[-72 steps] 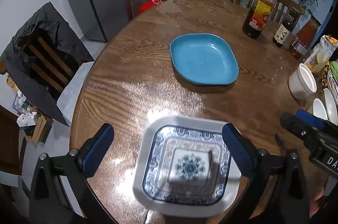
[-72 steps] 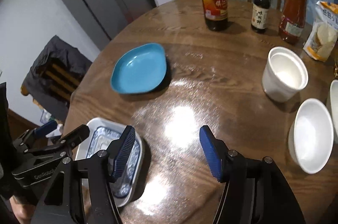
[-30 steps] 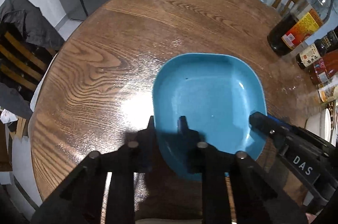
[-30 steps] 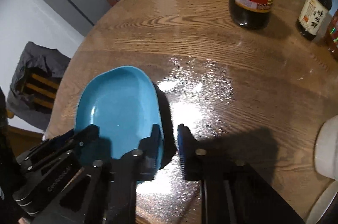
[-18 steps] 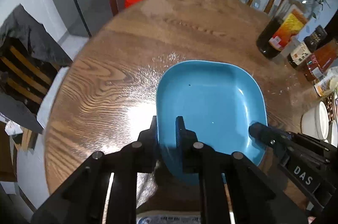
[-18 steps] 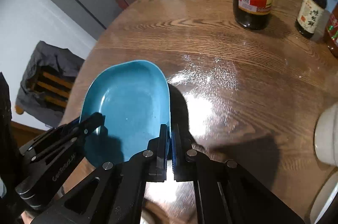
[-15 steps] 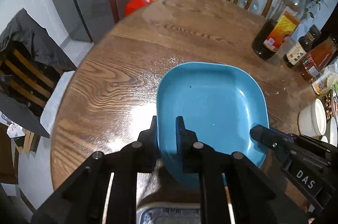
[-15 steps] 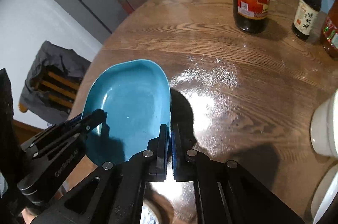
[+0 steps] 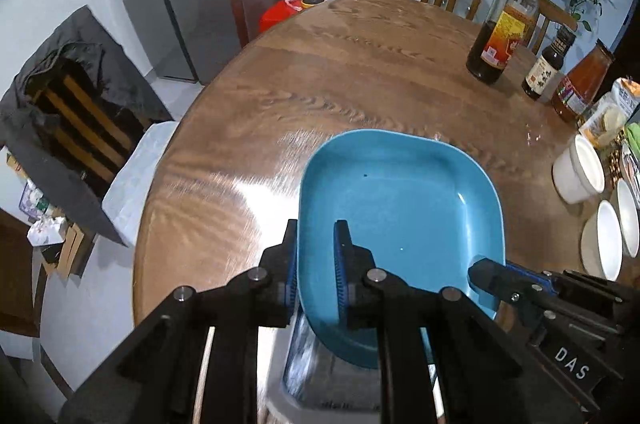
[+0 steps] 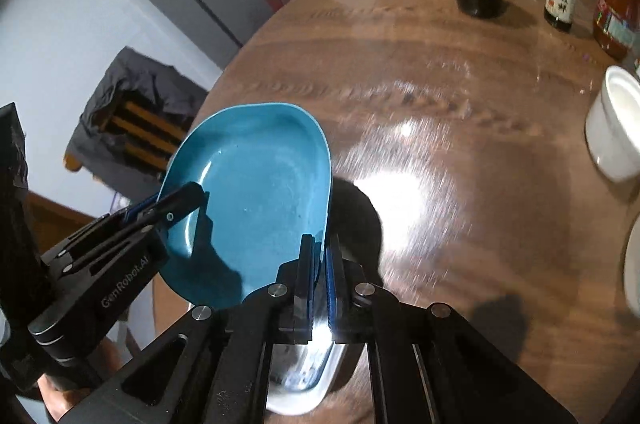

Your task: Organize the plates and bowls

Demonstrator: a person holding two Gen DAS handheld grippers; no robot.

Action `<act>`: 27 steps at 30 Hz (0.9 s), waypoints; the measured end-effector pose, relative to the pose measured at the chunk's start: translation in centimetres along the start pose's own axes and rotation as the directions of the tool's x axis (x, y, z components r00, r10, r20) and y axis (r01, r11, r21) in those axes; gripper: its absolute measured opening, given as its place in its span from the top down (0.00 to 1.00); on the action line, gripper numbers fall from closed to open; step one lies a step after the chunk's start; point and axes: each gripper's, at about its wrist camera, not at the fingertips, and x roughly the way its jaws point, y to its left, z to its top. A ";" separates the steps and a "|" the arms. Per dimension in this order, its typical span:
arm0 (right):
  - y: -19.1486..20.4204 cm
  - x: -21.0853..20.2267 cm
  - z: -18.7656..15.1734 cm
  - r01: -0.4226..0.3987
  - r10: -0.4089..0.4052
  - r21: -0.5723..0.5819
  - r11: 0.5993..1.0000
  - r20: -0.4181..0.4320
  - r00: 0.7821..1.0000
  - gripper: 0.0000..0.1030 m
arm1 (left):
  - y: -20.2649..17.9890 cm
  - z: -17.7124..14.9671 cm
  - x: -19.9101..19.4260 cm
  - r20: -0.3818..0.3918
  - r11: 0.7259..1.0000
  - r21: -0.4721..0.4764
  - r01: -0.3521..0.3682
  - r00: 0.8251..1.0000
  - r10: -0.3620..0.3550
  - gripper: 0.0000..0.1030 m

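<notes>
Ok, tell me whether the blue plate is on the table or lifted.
Lifted: blue plate is held by both claws, its shadow separate on the table.

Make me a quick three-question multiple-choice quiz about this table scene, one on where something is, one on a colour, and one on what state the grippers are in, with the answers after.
1. Where is the patterned plate?
A. beside the bottles
B. at the near table edge, under the held plate
C. on the chair

2. What colour is the held plate?
A. blue
B. red
C. white

3. How is the held plate gripped?
A. by neither gripper
B. by the left gripper alone
C. by both grippers, one on each side rim

Answers: 1 B, both views show it below the blue plate. 2 A, it is plain blue. 3 C, the left gripper and right gripper each clamp a rim.
</notes>
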 end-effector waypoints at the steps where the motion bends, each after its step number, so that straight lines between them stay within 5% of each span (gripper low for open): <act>1: 0.4 0.0 -0.6 -0.004 0.004 -0.013 1.000 -0.007 1.000 0.94 | 0.2 -0.6 -0.3 -0.002 1.000 -0.003 -0.007 1.000 0.007 0.86; 14: 1.6 0.3 -4.9 -0.005 -0.001 -0.072 0.997 -0.074 0.997 0.93 | 0.9 -6.1 -0.4 -0.073 0.999 -0.023 -0.041 0.997 0.039 0.86; 27: 1.0 2.1 -5.8 0.039 -0.046 -0.069 0.997 -0.103 0.994 0.92 | 0.4 -6.8 1.5 -0.105 0.998 0.032 -0.057 0.993 0.060 0.85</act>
